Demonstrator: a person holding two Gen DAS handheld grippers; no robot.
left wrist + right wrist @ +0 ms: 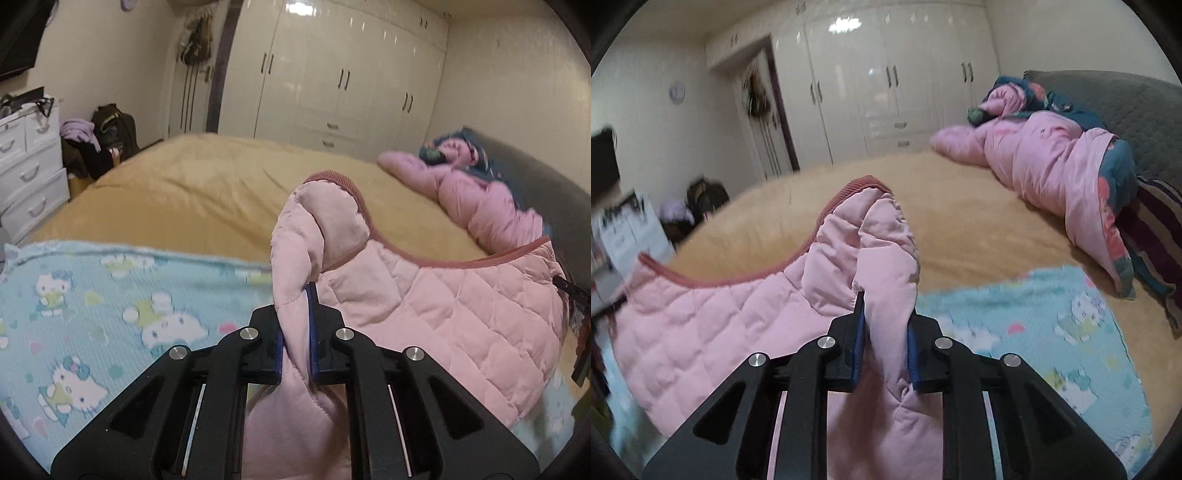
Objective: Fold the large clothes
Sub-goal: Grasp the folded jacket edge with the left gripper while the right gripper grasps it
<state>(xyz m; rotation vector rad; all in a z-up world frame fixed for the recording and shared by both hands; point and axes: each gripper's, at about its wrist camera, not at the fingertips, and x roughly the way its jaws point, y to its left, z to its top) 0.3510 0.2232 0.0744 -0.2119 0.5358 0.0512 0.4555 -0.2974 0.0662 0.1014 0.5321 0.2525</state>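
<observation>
A pale pink quilted padded garment (443, 314) with darker pink ribbed trim along its edge hangs slack between the two grippers, above a light blue cartoon-cat blanket (92, 295) on the mustard-yellow bed cover (203, 184). The left gripper (295, 332) is clamped on one bunched, stitched end. The right gripper (884, 339) pinches the other.

The jacket (443, 314) hangs between both tools over the blanket (110, 295) on the bed (221, 177).

one pink quilted jacket (443, 306), two claws, one cartoon blanket (110, 295), one bed (207, 184)
</observation>
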